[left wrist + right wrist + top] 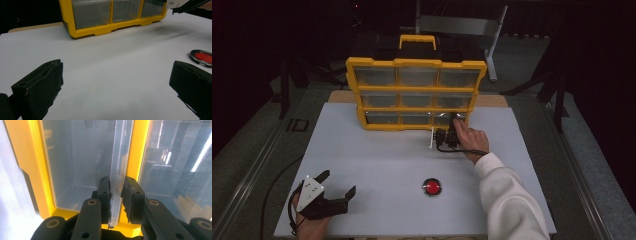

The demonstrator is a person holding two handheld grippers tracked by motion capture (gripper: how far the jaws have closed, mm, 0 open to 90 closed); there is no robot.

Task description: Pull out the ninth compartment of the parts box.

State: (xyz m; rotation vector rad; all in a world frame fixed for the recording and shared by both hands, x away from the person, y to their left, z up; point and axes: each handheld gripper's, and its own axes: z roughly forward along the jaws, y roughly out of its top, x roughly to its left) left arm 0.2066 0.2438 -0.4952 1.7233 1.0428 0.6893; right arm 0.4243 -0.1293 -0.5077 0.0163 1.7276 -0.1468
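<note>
On the white table [377, 160]: one yellow plastic organiser cabinet with clear drawers [416, 92], one round red push button in a dark ring [432, 187], two black two-jaw grippers.
Drawers: nine, in three rows of three; the cabinet stands upright at the far middle, its long side running left to right, drawer fronts facing the near edge.
Task drawer: the clear bottom-right drawer [452, 119], shown turned on its side in the right gripper view.
Right gripper [116, 195]: jaws narrow, set on either side of the drawer's thin clear pull tab [117, 185]; whether the pads press it is hard to tell.
Left gripper [337, 186]: jaws spread wide with nothing between them, at the near left corner, well apart from the cabinet.
Hidden: drawer contents blurred behind the cloudy plastic; the cabinet's upper rows are cut off in the left gripper view.
</note>
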